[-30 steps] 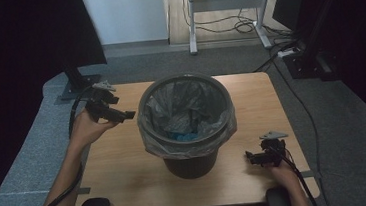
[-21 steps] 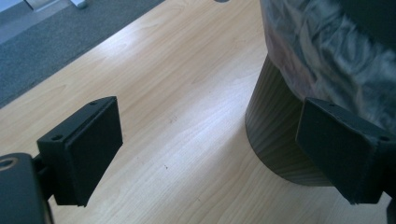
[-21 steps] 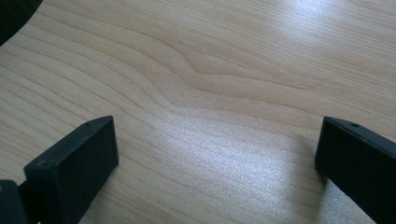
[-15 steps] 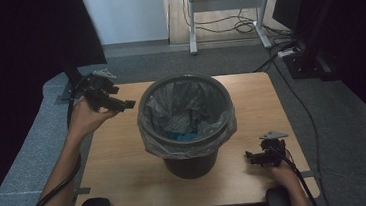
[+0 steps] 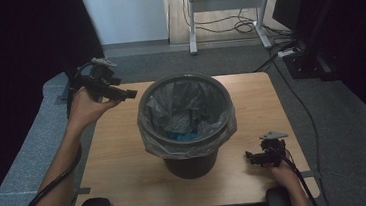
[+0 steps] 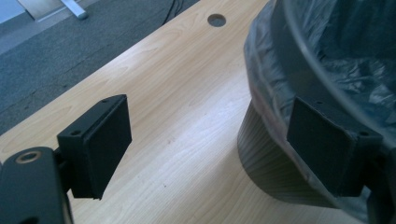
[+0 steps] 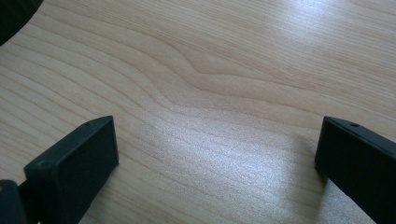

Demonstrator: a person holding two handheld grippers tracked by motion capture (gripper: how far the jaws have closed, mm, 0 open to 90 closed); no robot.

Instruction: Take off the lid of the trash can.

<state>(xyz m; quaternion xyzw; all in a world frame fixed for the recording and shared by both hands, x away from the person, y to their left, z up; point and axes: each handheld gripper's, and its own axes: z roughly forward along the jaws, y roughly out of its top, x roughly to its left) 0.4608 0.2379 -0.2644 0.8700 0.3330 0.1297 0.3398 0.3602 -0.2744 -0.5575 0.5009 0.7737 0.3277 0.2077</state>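
1. One wooden table (image 5: 127, 173) stands in front of the person, and one dark bin (image 5: 187, 127) sits on it near the middle.
2. The bin holds one grey plastic liner (image 5: 146, 136), folded out over the rim, and something blue (image 5: 181, 135) lies at the bottom, too small to make out.
3. Two grippers are in use, one in each hand.
4. The left gripper (image 5: 129, 93) is held in the air just beside the bin's upper left rim, pointing across toward it without touching it.
5. Its jaws have just been closing a little, yet they stand spread wide with nothing between them; in the left gripper view one pad (image 6: 100, 144) shows against the bare tabletop and the other against the liner on the bin's wall.
6. One round hole (image 6: 216, 20) shows in the tabletop beyond the left gripper.
7. The right gripper (image 5: 250, 156) lies low at the table's near right corner, well apart from the bin's base.
8. Its jaws are also spread wide, empty, with bare wood grain between the two pads (image 7: 79, 163).
9. One cable (image 5: 53, 187) trails from the left gripper along the forearm.
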